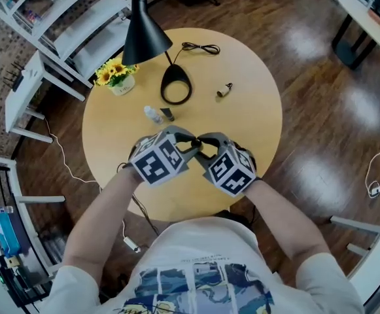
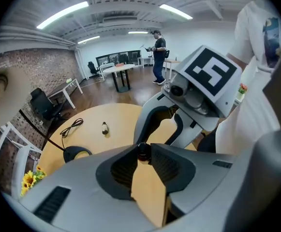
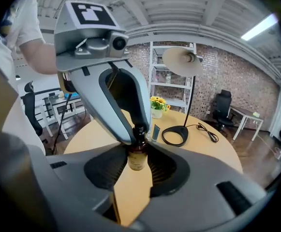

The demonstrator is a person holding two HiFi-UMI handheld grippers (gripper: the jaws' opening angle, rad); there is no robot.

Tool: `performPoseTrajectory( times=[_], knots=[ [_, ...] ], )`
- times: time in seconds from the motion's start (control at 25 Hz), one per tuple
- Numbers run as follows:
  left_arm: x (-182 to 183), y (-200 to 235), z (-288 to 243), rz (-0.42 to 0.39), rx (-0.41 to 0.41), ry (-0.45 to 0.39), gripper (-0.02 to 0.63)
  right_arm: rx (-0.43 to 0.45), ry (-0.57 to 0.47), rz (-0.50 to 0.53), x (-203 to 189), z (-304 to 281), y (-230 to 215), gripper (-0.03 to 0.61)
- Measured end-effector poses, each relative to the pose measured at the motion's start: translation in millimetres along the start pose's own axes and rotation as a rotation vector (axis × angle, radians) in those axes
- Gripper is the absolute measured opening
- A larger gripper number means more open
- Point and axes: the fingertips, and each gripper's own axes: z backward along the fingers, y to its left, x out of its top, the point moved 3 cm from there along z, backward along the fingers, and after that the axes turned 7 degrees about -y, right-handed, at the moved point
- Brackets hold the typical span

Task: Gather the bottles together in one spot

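I see a white short-sleeved T-shirt (image 1: 209,241) with a blue print; my left gripper (image 2: 143,150) and right gripper (image 3: 138,146) are grey, each bearing a black-and-white marker cube (image 1: 158,161).

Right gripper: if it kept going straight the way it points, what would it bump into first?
The left gripper, almost certainly. It sits right in front, pinching the cap of the brown bottle that the right gripper holds.

Office with brick wall (image 3: 227,76) and dark wood floor (image 1: 320,77).
Round pale table (image 1: 255,129), black lamp (image 1: 144,31), white shelving (image 1: 72,18); lit by ceiling strips (image 2: 63,14).
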Motion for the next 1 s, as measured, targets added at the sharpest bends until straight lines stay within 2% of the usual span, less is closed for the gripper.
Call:
performPoseTrajectory(
  times=[0.24, 0.48, 0.68, 1.0],
  knots=[
    [11, 9, -30, 0.003, -0.025, 0.059, 0.083, -0.026, -0.003, 0.003, -20, 2, -24, 0.150],
    [22, 24, -42, 0.077, -0.086, 0.066, 0.080, -0.025, -0.080, -0.058, -30, 8, -45, 0.154],
    [18, 55, -46, 0.082, -0.049, 0.088, 0.080, -0.066, -0.085, -0.114, -51, 24, -62, 0.201],
    [3, 118, -67, 0.044, 0.004, 0.195, 0.080, -0.142, -0.127, -0.265, -95, 73, -80, 0.209]
  ],
)
